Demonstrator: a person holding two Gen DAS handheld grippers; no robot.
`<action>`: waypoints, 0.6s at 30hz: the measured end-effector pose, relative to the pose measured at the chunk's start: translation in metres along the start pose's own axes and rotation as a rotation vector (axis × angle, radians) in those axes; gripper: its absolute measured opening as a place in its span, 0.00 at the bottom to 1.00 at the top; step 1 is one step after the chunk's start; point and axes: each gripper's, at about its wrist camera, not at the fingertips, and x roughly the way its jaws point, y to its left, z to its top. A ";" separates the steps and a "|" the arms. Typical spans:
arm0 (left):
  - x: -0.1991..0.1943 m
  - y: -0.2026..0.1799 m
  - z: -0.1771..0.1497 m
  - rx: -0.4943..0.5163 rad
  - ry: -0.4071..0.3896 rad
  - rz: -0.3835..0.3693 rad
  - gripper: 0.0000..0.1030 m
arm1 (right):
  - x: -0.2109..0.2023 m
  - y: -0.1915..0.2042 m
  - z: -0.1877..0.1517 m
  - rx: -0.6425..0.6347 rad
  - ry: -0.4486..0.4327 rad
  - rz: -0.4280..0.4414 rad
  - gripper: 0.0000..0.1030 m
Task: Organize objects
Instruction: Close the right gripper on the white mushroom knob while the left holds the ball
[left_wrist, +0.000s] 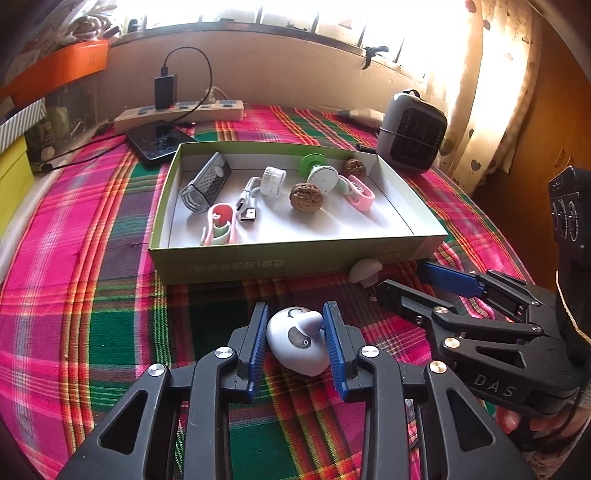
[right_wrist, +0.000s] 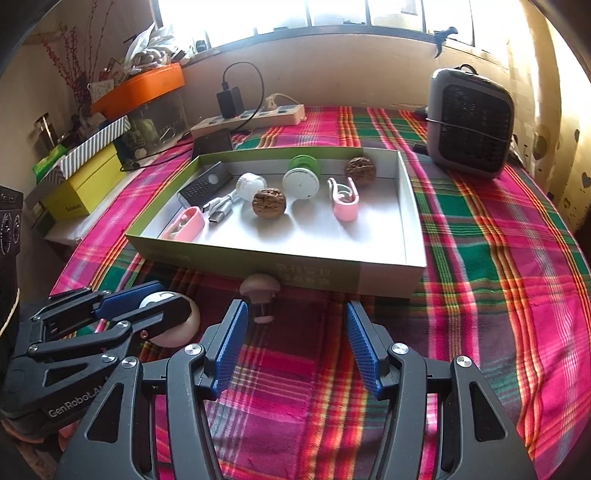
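A table covered by a pink, green and red plaid cloth (right_wrist: 498, 258) carries a shallow green cardboard box with a white inside (left_wrist: 258, 264), and most of the small items already lie in it: two wrinkled brown walnuts, a silver USB cable, a grey grater-like case, pink clips and a green-and-white reel. Two things remain on the cloth, just in front of the box's near wall. The larger is a white, rounded, egg-like plastic gadget with a dark oval spot and a lilac nub (left_wrist: 297, 341); it lies between the blue ribbed pads of the left gripper (left_wrist: 297, 339), its long axis running slantwise from the upper left toward the lower right in the left wrist view. The right pad appears to touch the nub, while a sliver of gap shows at the left pad, so I cannot tell whether the pinch is firm yet. The smaller is a pale pink mushroom-shaped knob (right_wrist: 259, 295), close against the box wall, perhaps touching it, cap up in the right wrist view. The right gripper (right_wrist: 295, 343) is spread wide with nothing between its pads, and the knob lies ahead and slightly left of its centre line, near the tip of its left finger. The right hand is plainly the nearer to it; reaching it looks to need a short push forward with a small shift left.
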 end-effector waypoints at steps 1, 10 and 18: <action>0.000 0.000 0.000 0.000 0.000 -0.001 0.27 | 0.001 0.001 0.000 -0.002 0.002 0.003 0.54; -0.004 0.010 -0.004 -0.034 -0.002 -0.024 0.27 | 0.009 0.009 0.004 -0.011 0.011 0.011 0.54; -0.006 0.018 -0.006 -0.053 0.001 -0.028 0.28 | 0.015 0.015 0.007 -0.011 0.018 0.017 0.54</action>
